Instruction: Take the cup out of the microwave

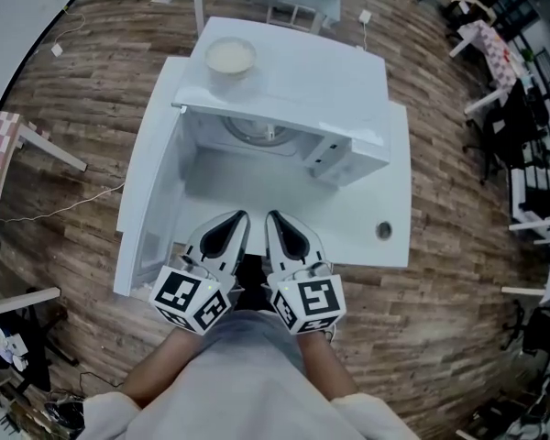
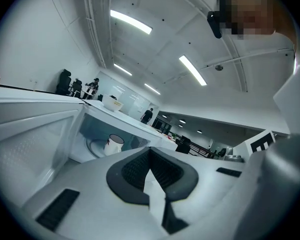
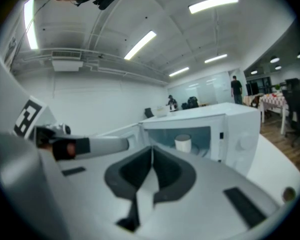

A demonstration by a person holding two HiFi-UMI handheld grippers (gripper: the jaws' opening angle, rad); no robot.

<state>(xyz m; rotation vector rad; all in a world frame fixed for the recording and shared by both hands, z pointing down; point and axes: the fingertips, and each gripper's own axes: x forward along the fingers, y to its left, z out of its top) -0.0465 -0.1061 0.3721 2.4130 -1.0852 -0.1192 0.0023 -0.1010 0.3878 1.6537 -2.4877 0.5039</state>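
Jaws clenched on nothing at left gripper [image 2: 150, 153] and right gripper [image 3: 151, 150] alike, with the cup [image 2: 114, 145], white, squat, open-topped, a dark mark on one side, upright inside the open microwave [image 1: 293, 71], beyond both pairs, up-left of the left, slightly right of the right.

The boxy metal microwave [image 1: 293, 81] and flat table [image 1: 394, 218] are white; the wood-plank floor [image 1: 440, 273] is brown. The small ceramic cup [image 2: 113, 145] is white. The left gripper [image 1: 231, 225] and right gripper [image 1: 282, 227] are white, with black pads and black-and-white marker cubes.
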